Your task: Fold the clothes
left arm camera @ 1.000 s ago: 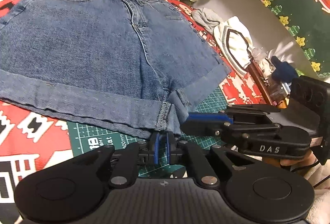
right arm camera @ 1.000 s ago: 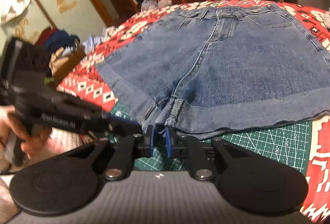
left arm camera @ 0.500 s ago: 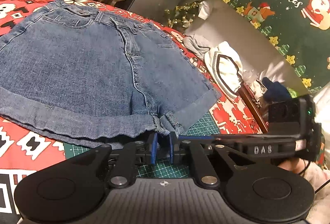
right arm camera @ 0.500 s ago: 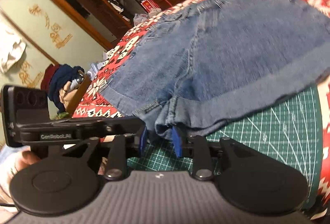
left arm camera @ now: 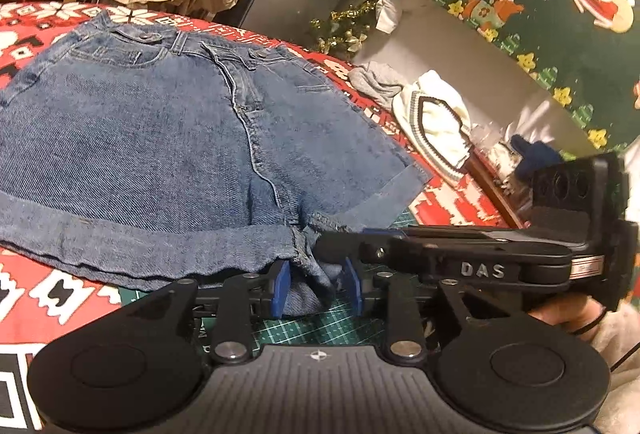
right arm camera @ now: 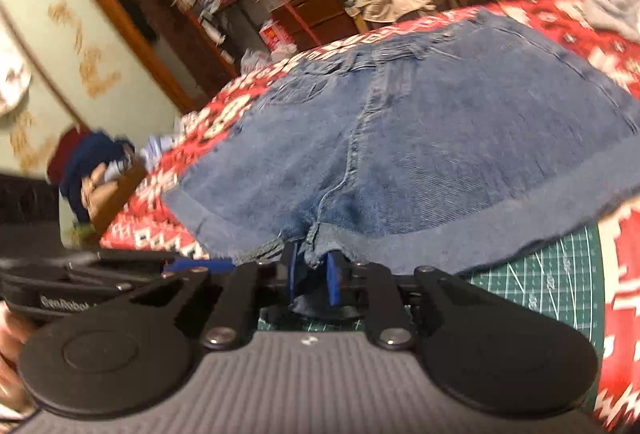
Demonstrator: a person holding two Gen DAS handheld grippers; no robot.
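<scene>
Spread flat on the red patterned tablecloth [left arm camera: 56,286], its cuffed hems lying over a green cutting mat [right arm camera: 552,282], a pair of denim shorts [left arm camera: 160,154] fills the table, waistband far and crotch nearest. Both tools have converged on that crotch fold: the left gripper [left arm camera: 316,288], shut a second ago, has just been opening and now stands apart with the denim bunched between its pads. The right gripper [right arm camera: 314,276], after widening, has been closing around the same bunch, though blur leaves it unclear whether it truly pinches, so the first fold looks about to begin.
</scene>
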